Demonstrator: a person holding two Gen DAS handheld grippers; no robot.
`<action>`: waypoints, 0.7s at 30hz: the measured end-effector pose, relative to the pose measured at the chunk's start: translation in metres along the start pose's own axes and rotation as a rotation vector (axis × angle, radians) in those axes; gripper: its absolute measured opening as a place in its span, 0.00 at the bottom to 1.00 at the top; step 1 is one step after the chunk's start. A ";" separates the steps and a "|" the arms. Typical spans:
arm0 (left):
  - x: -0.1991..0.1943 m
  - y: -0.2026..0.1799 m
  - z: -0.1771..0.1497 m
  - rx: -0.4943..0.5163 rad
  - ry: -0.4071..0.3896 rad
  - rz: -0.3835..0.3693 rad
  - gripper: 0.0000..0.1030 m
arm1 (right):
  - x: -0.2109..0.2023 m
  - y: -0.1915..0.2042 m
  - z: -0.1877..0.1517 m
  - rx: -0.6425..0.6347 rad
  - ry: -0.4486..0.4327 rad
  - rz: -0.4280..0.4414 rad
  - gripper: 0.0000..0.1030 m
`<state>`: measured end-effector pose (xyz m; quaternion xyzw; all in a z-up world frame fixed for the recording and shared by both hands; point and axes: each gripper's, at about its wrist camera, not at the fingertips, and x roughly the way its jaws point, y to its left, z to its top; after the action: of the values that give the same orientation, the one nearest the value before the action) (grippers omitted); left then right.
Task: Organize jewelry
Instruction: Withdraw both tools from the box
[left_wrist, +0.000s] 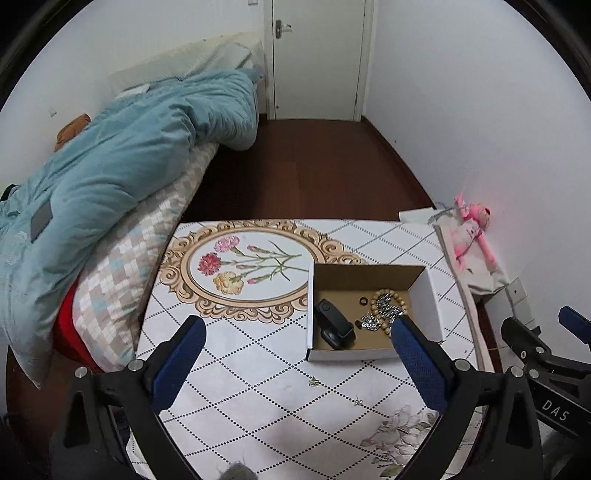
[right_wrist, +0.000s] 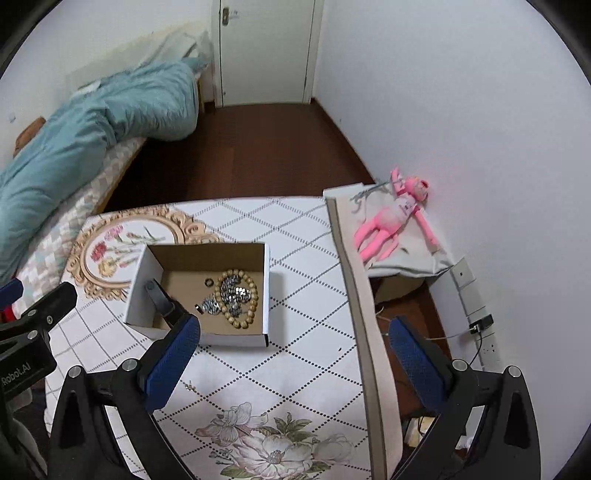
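A white cardboard box (left_wrist: 430, 295) (right_wrist: 266, 280) stands open on the table. Inside lie a black smart band (left_wrist: 334, 325) (right_wrist: 162, 297), a wooden bead bracelet (left_wrist: 391, 295) (right_wrist: 251, 295), a silver chain (left_wrist: 384, 312) (right_wrist: 231, 291) and a small dark ring (left_wrist: 362, 301) (right_wrist: 209, 282). Two small earrings (left_wrist: 314, 381) (left_wrist: 357, 401) lie on the tablecloth in front of the box; one shows in the right wrist view (right_wrist: 189, 386). My left gripper (left_wrist: 298, 334) is open and empty above the table, before the box. My right gripper (right_wrist: 294, 336) is open and empty, right of the box.
The table (left_wrist: 258, 369) carries a diamond-patterned floral cloth. A pink plush toy (right_wrist: 395, 216) lies on a cloth at the right by the wall. A bed with a blue quilt (left_wrist: 110, 158) borders the table's left. A wall socket strip (right_wrist: 476, 314) sits low right.
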<state>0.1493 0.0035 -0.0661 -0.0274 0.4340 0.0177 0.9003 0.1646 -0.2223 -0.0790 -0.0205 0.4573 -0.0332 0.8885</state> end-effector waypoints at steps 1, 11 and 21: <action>-0.006 0.001 0.000 -0.001 -0.009 -0.003 1.00 | -0.007 -0.001 0.001 0.002 -0.014 0.000 1.00; -0.029 0.007 -0.002 -0.020 -0.021 -0.008 1.00 | -0.048 -0.006 0.002 0.032 -0.063 0.033 1.00; 0.028 0.036 -0.060 -0.011 0.138 0.097 1.00 | 0.024 0.029 -0.057 0.004 0.124 0.190 0.98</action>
<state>0.1174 0.0358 -0.1265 -0.0126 0.4960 0.0616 0.8661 0.1336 -0.1955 -0.1334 0.0269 0.5111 0.0489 0.8577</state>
